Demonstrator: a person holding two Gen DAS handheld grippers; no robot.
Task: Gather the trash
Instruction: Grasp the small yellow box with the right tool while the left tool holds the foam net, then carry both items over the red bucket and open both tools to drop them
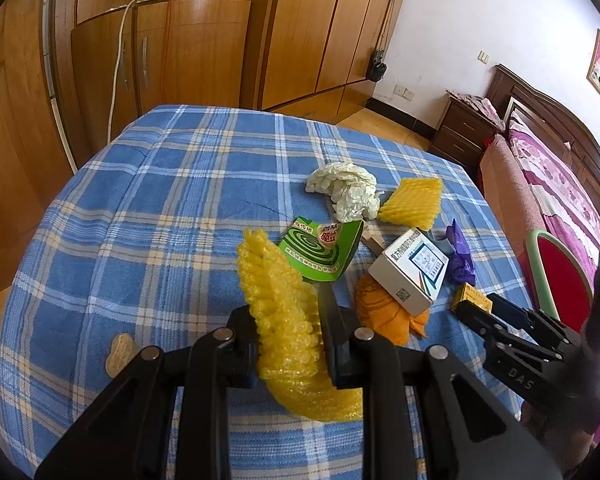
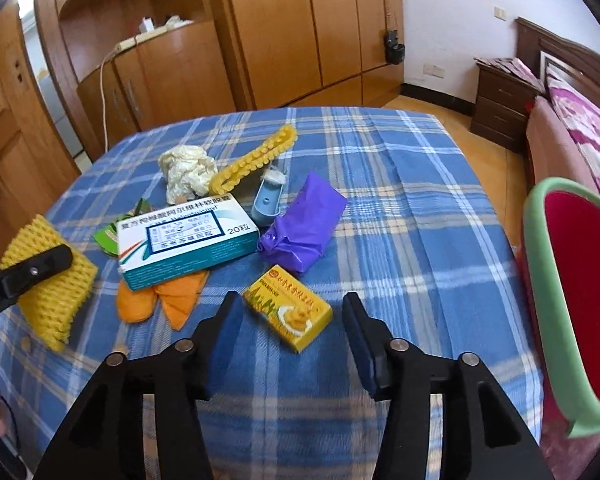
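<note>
My left gripper [image 1: 290, 312] is shut on a yellow foam net [image 1: 288, 320] and holds it above the blue plaid table [image 1: 160, 184]; the net shows in the right wrist view [image 2: 52, 280] too. My right gripper [image 2: 290, 314] is open, its jaws on either side of a small yellow box [image 2: 288, 306] lying on the cloth. Other trash lies beyond: a white medicine box [image 2: 184, 238], purple wrapper [image 2: 304, 226], orange peel [image 2: 168, 300], crumpled paper [image 2: 186, 172], a second yellow net [image 2: 252, 160], and a green card [image 1: 324, 250].
A red bin with a green rim [image 2: 568, 292] stands at the table's right edge. A peanut [image 1: 120, 354] lies on the cloth at left. A grey-blue plastic piece [image 2: 268, 196] lies mid-table. Wooden wardrobes stand behind, a bed at right.
</note>
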